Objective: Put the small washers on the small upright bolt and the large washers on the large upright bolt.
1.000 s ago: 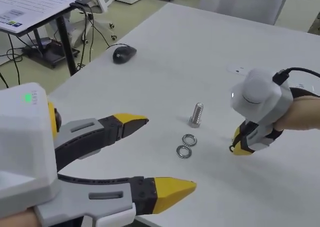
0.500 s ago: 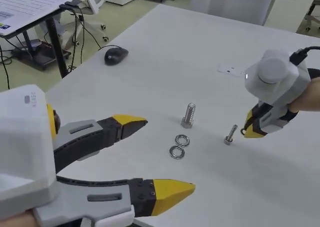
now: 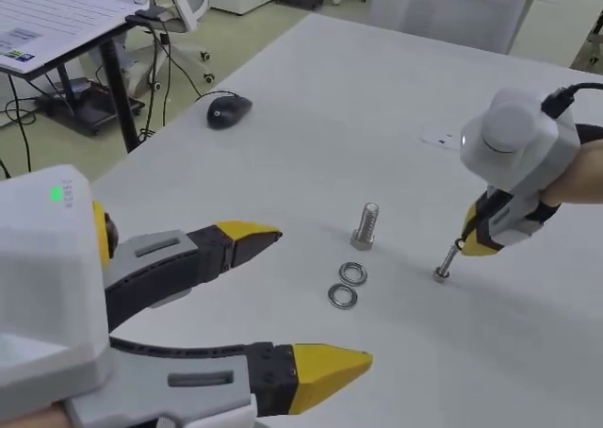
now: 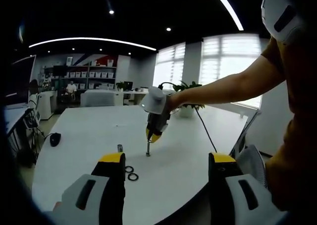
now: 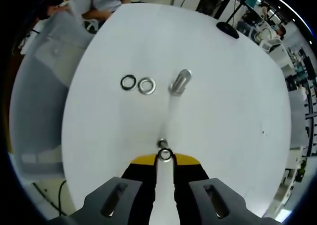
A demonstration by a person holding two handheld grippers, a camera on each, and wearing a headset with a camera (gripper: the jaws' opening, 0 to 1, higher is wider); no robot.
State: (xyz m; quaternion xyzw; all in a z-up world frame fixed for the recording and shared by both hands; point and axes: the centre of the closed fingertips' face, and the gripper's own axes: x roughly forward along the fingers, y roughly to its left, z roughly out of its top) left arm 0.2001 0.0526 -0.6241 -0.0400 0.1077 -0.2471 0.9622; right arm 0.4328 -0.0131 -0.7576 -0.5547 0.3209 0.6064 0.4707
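In the head view the ring at the yellow tips of the right gripper (image 3: 476, 247) is too small to pick out. The right gripper view shows it better: a small washer (image 5: 165, 154) is pinched between the two jaws, which stand almost closed with only a narrow slit between them. Right under that ring is the top of the small bolt (image 3: 442, 264), seen end-on there, so its shaft is foreshortened and mostly hidden. Whether the washer is already round the thread or just above it cannot be told. In the head view the small bolt stands on the white table (image 3: 377, 98) with its top meeting the gripper's tips.

The left gripper (image 3: 300, 301) sits low and to the left in the head view, its body cut off by the frame's edge. Its jaws are spread wide and hold nothing.

The large bolt (image 3: 367, 225) stands upright between the two grippers, near the small bolt and well apart from the left jaws. Just in front of it, flat on the table, lie the far large washer (image 3: 353, 273) and the near large washer (image 3: 342, 297), side by side and touching or nearly so. In the right gripper view one looks dark and the other silvery.

A computer mouse (image 3: 229, 109) lies farther off on the table. A laptop (image 3: 47, 13) is cut off at the top-left corner. In the left gripper view the person's arm (image 4: 223, 88) reaches in from the right.
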